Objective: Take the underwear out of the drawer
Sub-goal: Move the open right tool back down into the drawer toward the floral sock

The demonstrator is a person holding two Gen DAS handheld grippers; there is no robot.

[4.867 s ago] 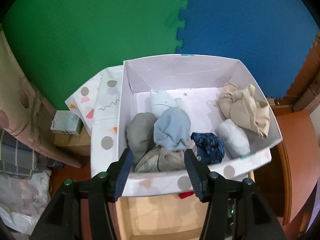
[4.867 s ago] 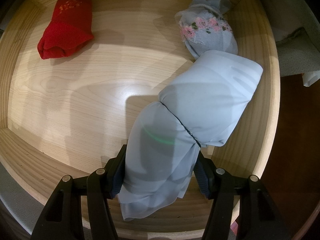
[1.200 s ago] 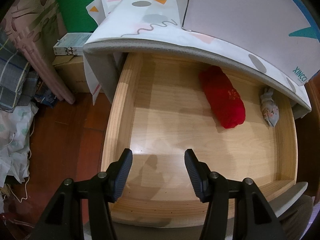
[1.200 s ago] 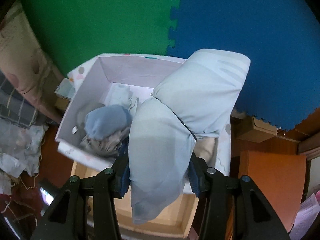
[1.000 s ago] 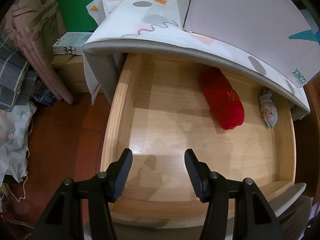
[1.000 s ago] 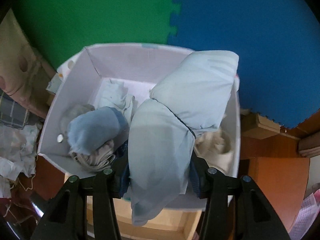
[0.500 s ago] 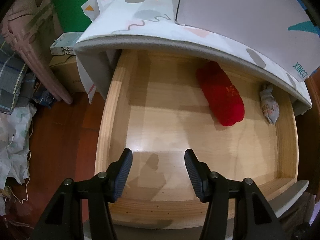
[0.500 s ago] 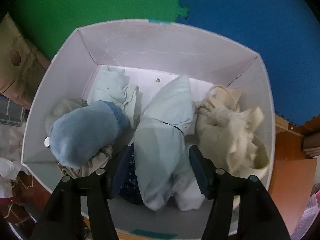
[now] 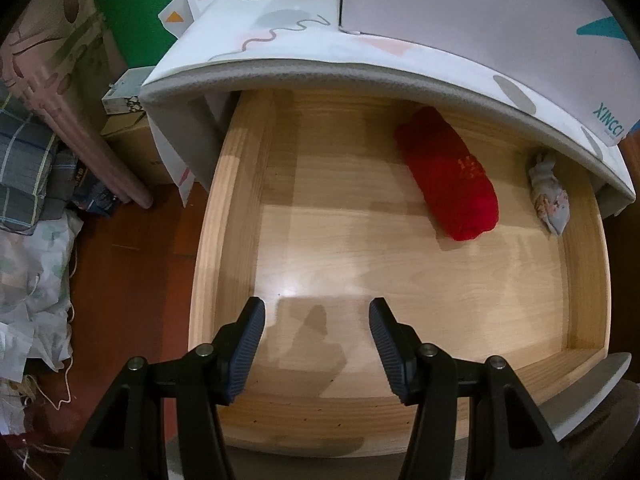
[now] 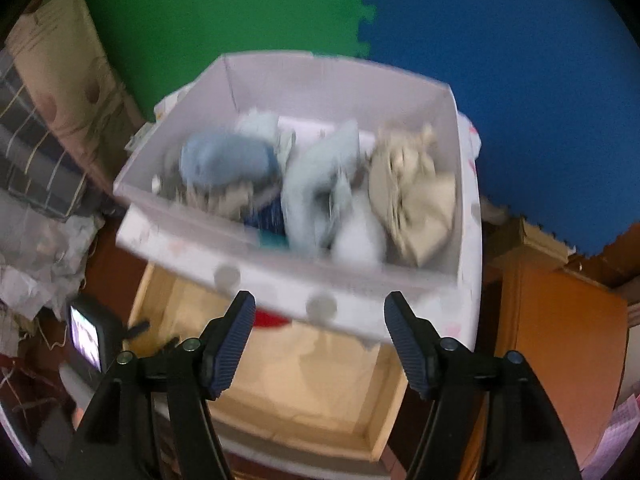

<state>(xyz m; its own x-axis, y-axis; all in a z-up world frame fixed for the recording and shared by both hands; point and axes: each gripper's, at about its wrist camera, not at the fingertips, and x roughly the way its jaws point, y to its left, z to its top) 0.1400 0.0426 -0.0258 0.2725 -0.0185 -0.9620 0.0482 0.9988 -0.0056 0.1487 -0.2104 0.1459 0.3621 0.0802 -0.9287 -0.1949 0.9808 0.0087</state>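
I see the drawer (image 9: 400, 264) open from above, its floor bare on my left and in front. A red roll (image 9: 448, 172) and a small floral bundle (image 9: 550, 200) lie at the back right, well apart from the left gripper (image 9: 316, 340), whose parted jaws hang over bare wood. A padded ledge (image 9: 320, 76) overhangs the drawer's back edge and blocks descent there. The white box (image 10: 280, 280) on that ledge is crowded with rolled garments (image 10: 320, 184); the right gripper (image 10: 320, 340), its jaws just opened and holding nothing, hangs before the box's near wall.
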